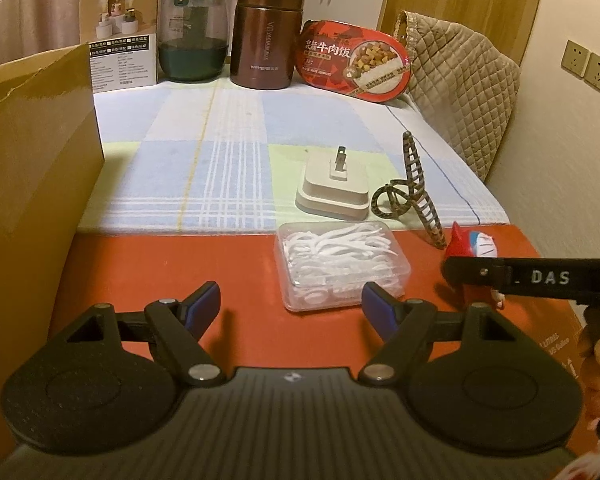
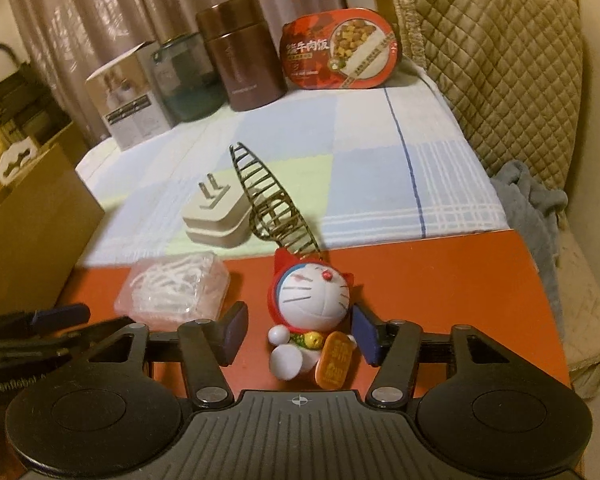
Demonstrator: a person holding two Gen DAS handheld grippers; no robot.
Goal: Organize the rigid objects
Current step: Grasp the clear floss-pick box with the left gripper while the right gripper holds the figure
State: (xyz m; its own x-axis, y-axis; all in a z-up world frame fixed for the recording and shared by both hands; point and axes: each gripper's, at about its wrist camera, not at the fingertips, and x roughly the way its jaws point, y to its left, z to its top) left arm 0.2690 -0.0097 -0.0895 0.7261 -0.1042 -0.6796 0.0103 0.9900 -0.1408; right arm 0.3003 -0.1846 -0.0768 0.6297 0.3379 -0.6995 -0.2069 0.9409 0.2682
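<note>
Two grippers work the near edge of a red surface [image 2: 440, 280]. Nearest, the right gripper [image 2: 300, 334] brackets a cat figurine [image 2: 314, 312] in a red hood; the figurine lies on its back with its long axis running near to far, head toward the far side, feet and gold plaque toward the camera, face turned up. The right pad sits just beside or against the figurine's arm, while a clear gap shows at the left pad, so the jaws stand released around it, not clamped. To its left, the left gripper [image 1: 291, 306] hangs spread and empty over bare red surface, with a clear box of floss picks [image 1: 342, 264] just beyond its right finger. Past that box, on a checked cloth [image 1: 204, 160], a beige plug adapter [image 1: 334, 188] sits prongs-up, and a spotted hair claw [image 1: 414, 192] stands beside it with its long side tilting up and away. A cardboard box [image 1: 36, 168] stands along the left. At the far end a printed carton [image 1: 120, 36], a glass jar [image 1: 192, 36], a brown flask [image 1: 268, 32] and a red meal tray [image 1: 356, 64] stand in a row. By my reading, that row is sorted; the four small items near the front remain, the figurine being next.
</note>
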